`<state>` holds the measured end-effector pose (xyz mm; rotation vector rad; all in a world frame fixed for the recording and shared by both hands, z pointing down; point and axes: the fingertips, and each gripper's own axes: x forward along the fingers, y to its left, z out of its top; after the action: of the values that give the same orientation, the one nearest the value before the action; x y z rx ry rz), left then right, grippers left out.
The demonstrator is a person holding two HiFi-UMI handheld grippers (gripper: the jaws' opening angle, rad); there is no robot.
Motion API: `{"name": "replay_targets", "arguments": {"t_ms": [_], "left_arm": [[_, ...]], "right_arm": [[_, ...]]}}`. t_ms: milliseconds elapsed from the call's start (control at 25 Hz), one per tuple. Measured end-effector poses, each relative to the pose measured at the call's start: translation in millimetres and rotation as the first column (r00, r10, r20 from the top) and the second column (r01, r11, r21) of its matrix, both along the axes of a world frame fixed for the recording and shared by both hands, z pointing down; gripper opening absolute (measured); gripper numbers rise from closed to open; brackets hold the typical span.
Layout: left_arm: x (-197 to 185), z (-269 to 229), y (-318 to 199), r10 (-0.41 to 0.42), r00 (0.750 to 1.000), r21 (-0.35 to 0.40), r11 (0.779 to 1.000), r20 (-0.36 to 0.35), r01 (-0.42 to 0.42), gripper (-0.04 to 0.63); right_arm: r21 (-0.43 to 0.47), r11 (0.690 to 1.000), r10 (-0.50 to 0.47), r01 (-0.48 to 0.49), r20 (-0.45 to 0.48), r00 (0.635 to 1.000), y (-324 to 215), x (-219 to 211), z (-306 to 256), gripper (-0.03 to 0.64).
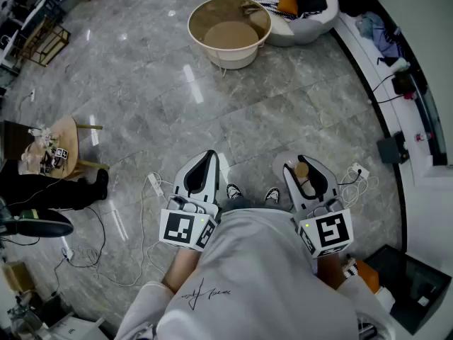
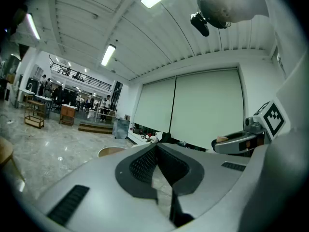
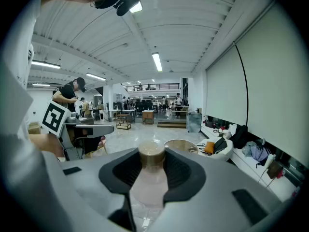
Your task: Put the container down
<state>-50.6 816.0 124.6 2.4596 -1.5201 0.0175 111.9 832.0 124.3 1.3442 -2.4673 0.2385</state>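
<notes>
Head view, markings: black-and-white square markers on both grippers' cubes.
Head view, left gripper [image 1: 209,156]: jaws pressed together.
Head view, right gripper [image 1: 304,167]: pinches a tan-capped bottle [image 1: 302,171] above the grey floor [image 1: 141,105].
Head view, round tub [image 1: 233,57]: tan inside, well ahead.
Left gripper view, left gripper [image 2: 157,146]: tips meet, nothing between.
Right gripper view, right gripper [image 3: 152,154]: pads clamp the pale translucent bottle [image 3: 149,182]; the tub [image 3: 181,145] is beyond.
</notes>
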Motion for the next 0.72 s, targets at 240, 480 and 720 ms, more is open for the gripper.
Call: {"name": "replay_targets", "arguments": {"t_ms": [240,480,720], "left_arm": [[-14,-6,1,0.000,1.000,0.021,1.000,-0.011,0.000,0.018],[-31,-11,3,-0.012,1.000,0.047,0.999,-0.017,0.013,0.018],[-43,-11,1,-0.019,1.000,0.049,0.999,-0.025,0.020,0.018]], "right_arm": [[0.022,1.000,-0.014,0.014,-0.010,1.000,-3,-20,-6,0.143],[0.035,0.999,-0.038,0.038,-0.007,0.999,-3,-43,-8,0.143],[0.020,0.999,-0.040,0.039,0.032,0.999,-5,-55,-8,0.143]]}}
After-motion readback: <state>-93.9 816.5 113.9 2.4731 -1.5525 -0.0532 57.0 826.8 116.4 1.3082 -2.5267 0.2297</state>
